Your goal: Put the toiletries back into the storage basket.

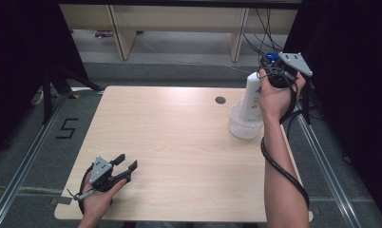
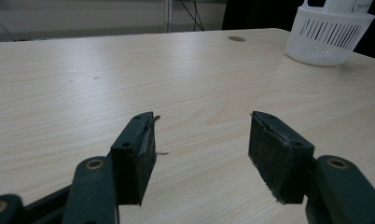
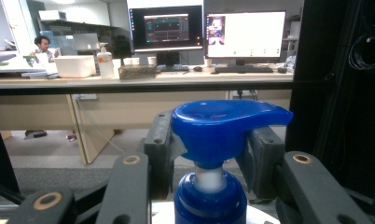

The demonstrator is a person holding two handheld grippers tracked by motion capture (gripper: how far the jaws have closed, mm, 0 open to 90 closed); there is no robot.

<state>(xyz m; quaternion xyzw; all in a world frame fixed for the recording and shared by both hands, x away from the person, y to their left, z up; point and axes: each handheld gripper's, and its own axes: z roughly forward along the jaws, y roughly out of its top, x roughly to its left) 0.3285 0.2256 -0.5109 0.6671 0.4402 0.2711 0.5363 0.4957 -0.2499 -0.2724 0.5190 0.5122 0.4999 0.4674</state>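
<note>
A white pump bottle [image 1: 251, 97] with a blue pump head [image 3: 223, 123] stands tilted in a white slotted basket [image 1: 243, 127] at the table's far right. My right gripper [image 1: 271, 64] comes in from above, its jaws closed on both sides of the pump head and neck [image 3: 209, 179]. The left gripper [image 1: 126, 161] rests near the front left corner of the table, open with nothing between its pads [image 2: 202, 135]. In the left gripper view the basket [image 2: 328, 39] sits far off at the upper right, the bottle's base [image 2: 349, 4] inside it.
The light wooden table [image 1: 170, 142] has a round cable hole [image 1: 220, 100] near its far edge. Beyond it stand desk legs [image 1: 122, 33] and hanging cables [image 1: 255, 33]. Dark curtains flank both sides. Monitors [image 3: 204, 30] and a seated person [image 3: 42, 46] are in the distance.
</note>
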